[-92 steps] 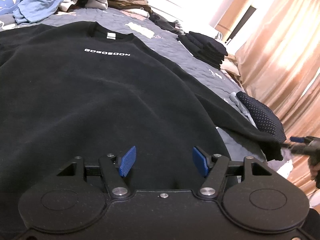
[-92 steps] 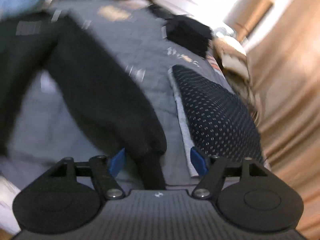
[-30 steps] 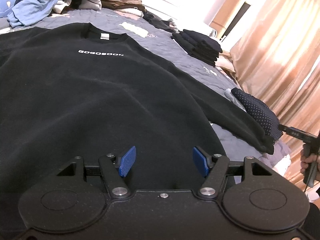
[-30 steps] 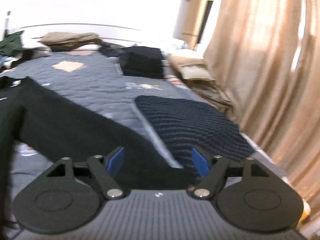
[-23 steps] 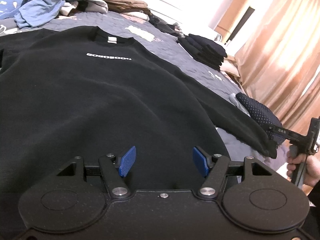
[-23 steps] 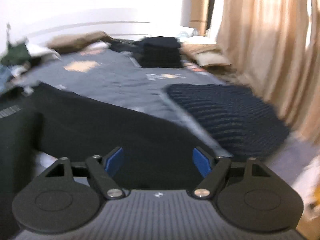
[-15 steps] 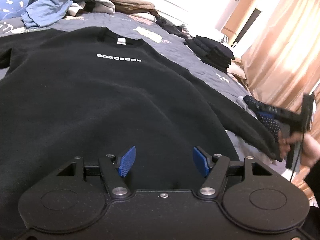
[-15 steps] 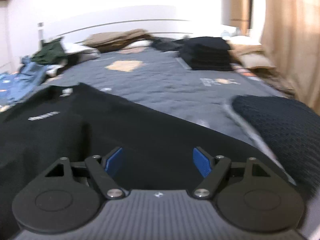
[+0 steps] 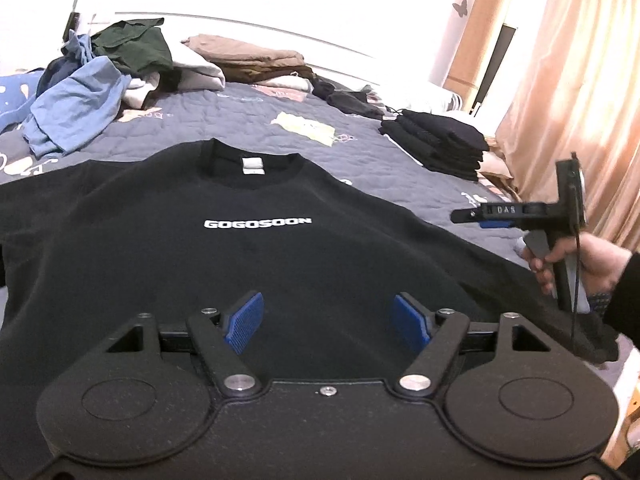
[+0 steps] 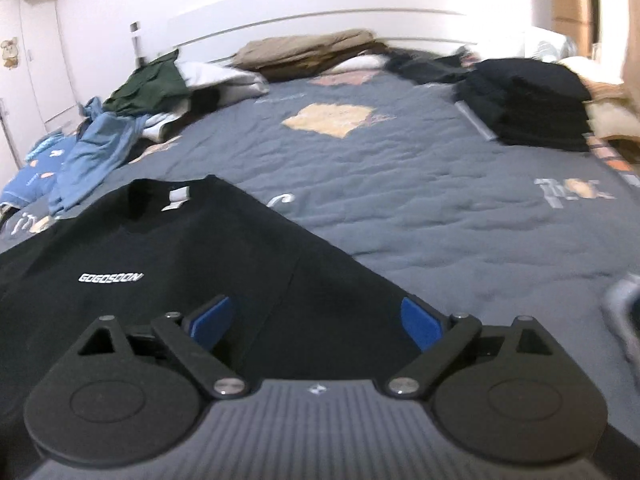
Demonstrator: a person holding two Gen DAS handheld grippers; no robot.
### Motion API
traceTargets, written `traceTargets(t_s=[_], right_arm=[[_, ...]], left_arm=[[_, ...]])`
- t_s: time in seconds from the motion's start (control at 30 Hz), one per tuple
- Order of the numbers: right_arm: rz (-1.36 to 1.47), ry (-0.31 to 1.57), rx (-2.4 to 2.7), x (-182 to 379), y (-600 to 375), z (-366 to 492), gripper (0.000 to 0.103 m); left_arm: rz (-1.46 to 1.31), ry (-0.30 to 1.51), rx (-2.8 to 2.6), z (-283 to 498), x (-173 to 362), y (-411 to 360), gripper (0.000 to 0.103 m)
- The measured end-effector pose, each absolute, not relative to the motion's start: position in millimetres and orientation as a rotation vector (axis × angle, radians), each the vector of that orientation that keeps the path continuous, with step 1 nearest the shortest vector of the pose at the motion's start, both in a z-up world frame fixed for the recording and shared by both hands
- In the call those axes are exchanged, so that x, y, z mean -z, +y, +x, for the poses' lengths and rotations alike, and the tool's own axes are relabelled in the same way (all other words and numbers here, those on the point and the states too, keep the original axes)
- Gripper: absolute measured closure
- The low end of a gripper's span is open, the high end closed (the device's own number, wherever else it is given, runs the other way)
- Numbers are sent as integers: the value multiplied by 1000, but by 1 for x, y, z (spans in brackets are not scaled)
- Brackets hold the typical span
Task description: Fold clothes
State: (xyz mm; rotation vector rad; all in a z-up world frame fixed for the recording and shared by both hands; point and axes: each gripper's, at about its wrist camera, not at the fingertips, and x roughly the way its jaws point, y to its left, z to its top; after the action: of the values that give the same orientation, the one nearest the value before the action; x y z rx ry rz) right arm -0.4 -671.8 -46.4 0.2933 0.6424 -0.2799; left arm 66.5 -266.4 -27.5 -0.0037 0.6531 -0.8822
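The black sweatshirt [image 9: 256, 248] lies flat and face up on the grey quilt [image 10: 420, 184], its collar away from both grippers and its white lettering readable. Ahead and to the left of the left gripper [image 9: 328, 322] sits a loose heap of unfolded clothes [image 9: 92, 80]; straight ahead of it lies the chest of the sweatshirt. The left gripper's jaws are opening, its blue pads stand apart above the lower body of the garment, and no fabric is between them. Compared with one second ago, this view has shifted only slightly, while the right gripper [image 9: 486, 216] has come in from the far right edge and now hangs over the sweatshirt's right sleeve, carried by the person's right hand [image 9: 580, 256]. In the right wrist view, that gripper [image 10: 316, 322] has swung away from the dotted dark garment and the curtain and now faces the sweatshirt's right shoulder seam. Its jaws are also opening, wider than a second ago, and nothing is pinched between them. Ahead and to the right of it stands a neat stack of folded dark clothes [image 10: 532, 100]. In terms of the task, the spreading step appears finished: the garment is laid out, neither gripper holds it, and both are released and positioned over it. The likely next step is a grasp at the right shoulder or sleeve to begin the first fold.
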Motion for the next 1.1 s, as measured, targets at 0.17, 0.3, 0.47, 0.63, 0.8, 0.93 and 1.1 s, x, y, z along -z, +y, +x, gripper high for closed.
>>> traceTargets(t_s=[0.17,0.3,0.47,0.63,0.8,0.93,1.1], right_arm=[[285,699,285,64,-677,36,10],[271,702,326,74,-683,54,10],[248,751,310,84,-691,69,11],[244,777,296,93,-691,81,18],[309,783,330,94,-702,86,82],[310,792,345,94,-707,90,93],[338,720,400,85,-713,87,97]], left_arm=[[13,618,857,86,34,-252,32],[-41,632,807,106,37,-239,32],[-18,635,860,121,33,-246,32],[-38,645,936,141,29,-274,32],[-70,677,976,142,39,-280,32],[-69,684,961,139,44,-274,32],[-100,661,954,140,37,-267,32]])
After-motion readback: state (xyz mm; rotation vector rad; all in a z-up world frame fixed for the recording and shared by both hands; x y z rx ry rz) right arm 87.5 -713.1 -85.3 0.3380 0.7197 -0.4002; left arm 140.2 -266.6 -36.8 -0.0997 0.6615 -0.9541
